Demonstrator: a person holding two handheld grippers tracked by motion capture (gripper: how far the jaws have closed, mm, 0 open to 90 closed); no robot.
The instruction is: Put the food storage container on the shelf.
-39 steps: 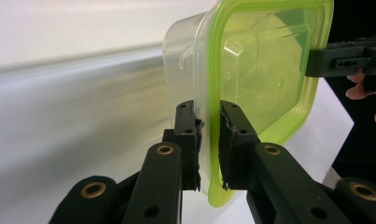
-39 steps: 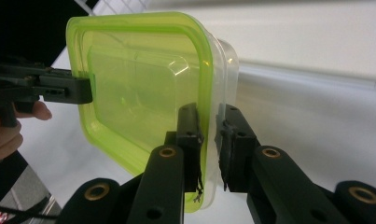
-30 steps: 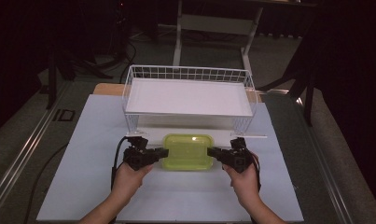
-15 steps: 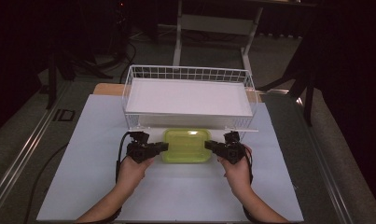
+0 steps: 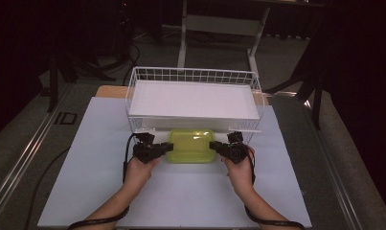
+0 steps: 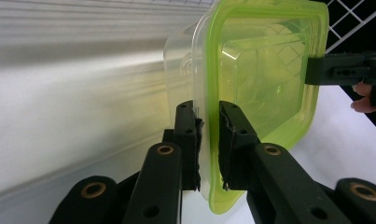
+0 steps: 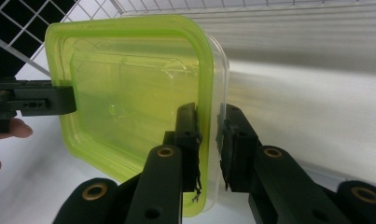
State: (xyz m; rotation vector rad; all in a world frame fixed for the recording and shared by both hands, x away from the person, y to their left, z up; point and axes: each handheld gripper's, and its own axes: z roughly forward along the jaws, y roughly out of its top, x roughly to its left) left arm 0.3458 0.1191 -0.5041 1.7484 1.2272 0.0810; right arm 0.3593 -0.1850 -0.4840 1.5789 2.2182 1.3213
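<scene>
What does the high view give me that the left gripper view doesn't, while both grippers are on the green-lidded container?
High view alone: the whole white wire basket with its flat white liner, both forearms, and the left gripper and right gripper at opposite ends of the container, which sits just in front of the basket.

Left gripper view alone: its pads pinching the lid's rim, and the clear tub under the green lid.

Both: the container, the basket wire, the white table sheet, and the right gripper on the far rim.
</scene>
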